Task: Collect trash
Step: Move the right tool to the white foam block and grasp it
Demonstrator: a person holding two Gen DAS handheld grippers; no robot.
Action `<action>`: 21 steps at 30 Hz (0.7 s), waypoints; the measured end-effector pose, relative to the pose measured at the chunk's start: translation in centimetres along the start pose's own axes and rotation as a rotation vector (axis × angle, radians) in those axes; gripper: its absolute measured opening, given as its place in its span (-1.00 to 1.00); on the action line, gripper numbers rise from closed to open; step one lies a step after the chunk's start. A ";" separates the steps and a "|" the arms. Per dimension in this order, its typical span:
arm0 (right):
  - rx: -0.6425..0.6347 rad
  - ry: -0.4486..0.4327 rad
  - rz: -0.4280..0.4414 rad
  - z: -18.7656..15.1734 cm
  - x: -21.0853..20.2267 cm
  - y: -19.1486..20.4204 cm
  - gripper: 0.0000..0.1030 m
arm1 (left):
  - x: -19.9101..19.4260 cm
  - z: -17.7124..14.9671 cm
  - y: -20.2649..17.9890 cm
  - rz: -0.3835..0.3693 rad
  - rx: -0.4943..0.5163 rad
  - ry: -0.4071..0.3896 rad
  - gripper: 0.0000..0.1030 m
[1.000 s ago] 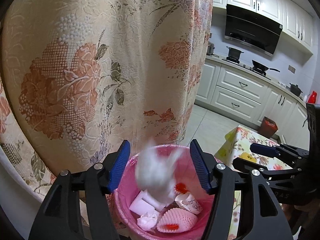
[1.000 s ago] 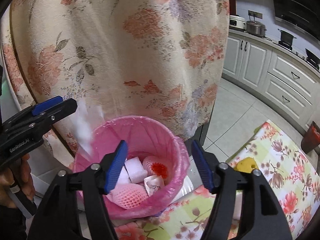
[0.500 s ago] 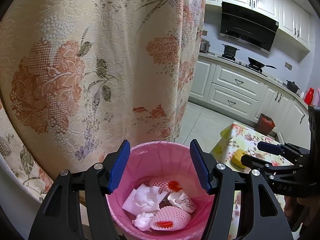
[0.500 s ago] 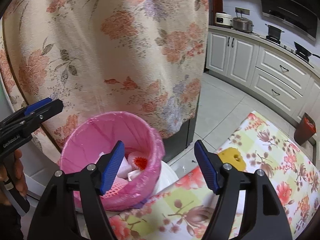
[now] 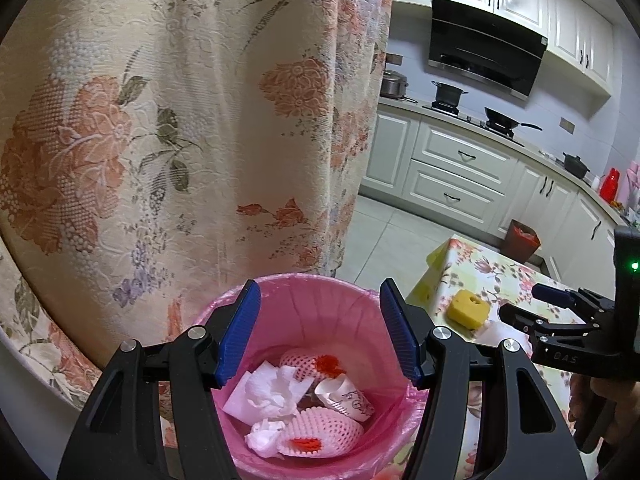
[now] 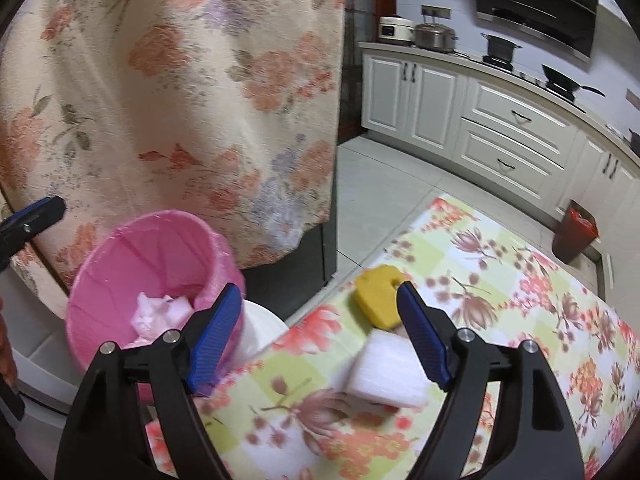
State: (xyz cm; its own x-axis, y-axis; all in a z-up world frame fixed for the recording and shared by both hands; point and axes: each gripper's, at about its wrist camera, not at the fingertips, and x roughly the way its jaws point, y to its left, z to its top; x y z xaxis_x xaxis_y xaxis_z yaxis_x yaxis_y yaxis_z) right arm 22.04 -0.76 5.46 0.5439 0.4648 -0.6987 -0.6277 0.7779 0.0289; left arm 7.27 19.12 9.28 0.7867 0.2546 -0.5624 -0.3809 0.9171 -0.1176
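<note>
A bin with a pink liner [image 5: 320, 300] [image 6: 132, 256] stands beside the table and holds crumpled white tissue [image 5: 272, 394], pink foam fruit nets [image 5: 320, 432] and a paper cup [image 5: 346, 398]. My left gripper [image 5: 318, 338] is open and empty right above the bin. My right gripper [image 6: 320, 340] is open and empty over the floral tablecloth [image 6: 520, 300], with a yellow sponge [image 6: 378, 294] [image 5: 468, 308] and a white foam block [image 6: 388, 376] lying between and just beyond its fingers.
A floral curtain [image 5: 160, 120] hangs close behind the bin. A white stool or base [image 6: 260, 328] sits under the bin. Kitchen cabinets [image 5: 460, 168] and a small red-lined bin [image 6: 576, 236] stand across the tiled floor.
The white tissue that was falling from my left gripper has landed in the bin. My right gripper has swung right, away from the bin, to over the sponge and foam block on the table.
</note>
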 end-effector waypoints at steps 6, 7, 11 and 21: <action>0.044 0.008 -0.047 -1.5 0.4 -2.2 0.51 | 0.3 -0.2 -0.5 -0.013 0.005 0.007 0.12; 0.050 0.010 -0.055 -1.7 0.5 -2.5 0.51 | 0.4 -0.3 -0.7 -0.016 0.006 0.009 0.12; 0.065 0.017 -0.076 -2.4 0.8 -3.4 0.52 | 0.5 -0.4 -1.2 -0.026 0.012 0.015 0.12; 0.076 0.064 -0.093 -4.2 2.3 -4.3 0.53 | 1.1 -0.7 -2.7 -0.055 0.031 0.028 0.12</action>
State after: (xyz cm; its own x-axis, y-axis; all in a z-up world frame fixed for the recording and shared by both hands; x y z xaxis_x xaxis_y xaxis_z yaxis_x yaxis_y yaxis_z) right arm 23.61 -4.81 0.69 0.5598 0.3632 -0.7448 -0.5306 0.8475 0.0145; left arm 8.79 16.67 8.42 0.7919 0.1954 -0.5786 -0.3218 0.9387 -0.1234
